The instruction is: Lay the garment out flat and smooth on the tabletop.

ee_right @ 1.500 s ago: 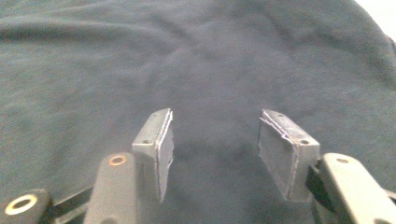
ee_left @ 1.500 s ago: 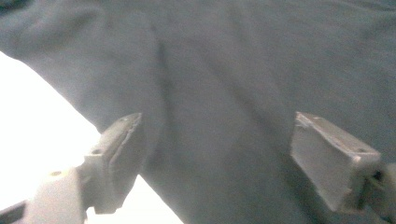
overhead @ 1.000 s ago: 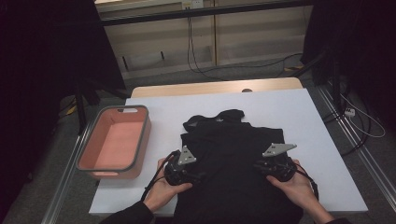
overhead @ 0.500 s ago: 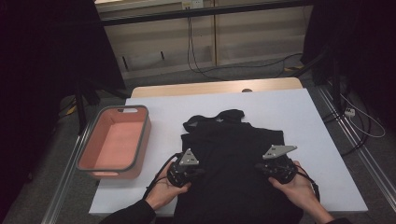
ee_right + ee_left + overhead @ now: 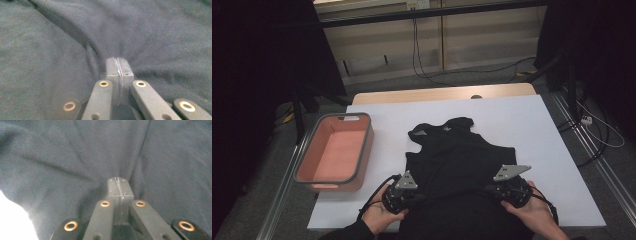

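A black sleeveless top (image 5: 457,160) lies flat on the white table cover (image 5: 522,120), neck end away from me and hem at the near edge. My left gripper (image 5: 412,194) is at the lower left side of the top, shut on a pinch of its cloth. In the left gripper view the jaws are pressed together at the gripper (image 5: 117,182), and folds in the black cloth (image 5: 62,157) run out from them. My right gripper (image 5: 493,190) is at the lower right side, likewise shut on cloth. In the right gripper view that gripper (image 5: 117,62) nips a ridge of the fabric (image 5: 162,32).
A pink tray with a grey rim (image 5: 362,150) stands at the table's left side with nothing in it. Bare wood (image 5: 437,95) shows along the table's far edge. Cables (image 5: 597,130) trail on the floor to the right, and metal rails run along both sides.
Both grippers have drawn back toward the near edge, keeping hold of the top's lower part. The neck end has hardly shifted.
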